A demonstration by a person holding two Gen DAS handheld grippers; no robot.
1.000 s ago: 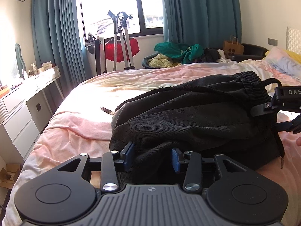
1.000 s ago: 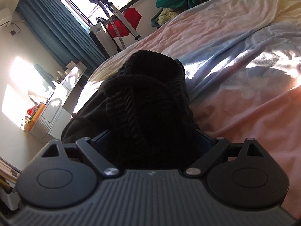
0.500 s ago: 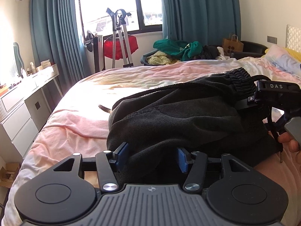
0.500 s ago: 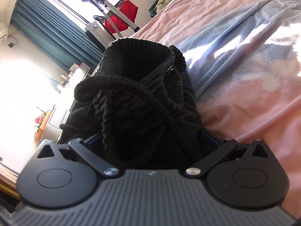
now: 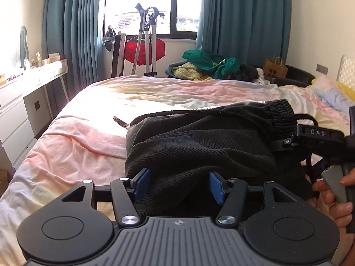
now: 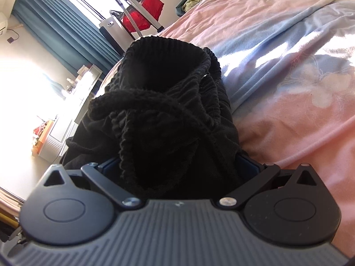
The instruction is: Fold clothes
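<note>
Left hand-held gripper (image 5: 176, 186) just opening, blue pads slack beside the soft, floppy black cotton trousers (image 5: 199, 146) heaped ahead on the pink bed (image 5: 77, 137); right hand-held gripper (image 6: 179, 166) spread wide round their ribbed waistband, likeliest firm hold.

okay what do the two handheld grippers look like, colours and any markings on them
Both grippers are matte black with a ribbed grey body, two round discs, black linkage arms with silver screws and blue pads on the fingers. The left gripper has a small compass-like mark. The right gripper, seen from the left wrist camera, carries raised letters DAS and a grey trigger.
</note>
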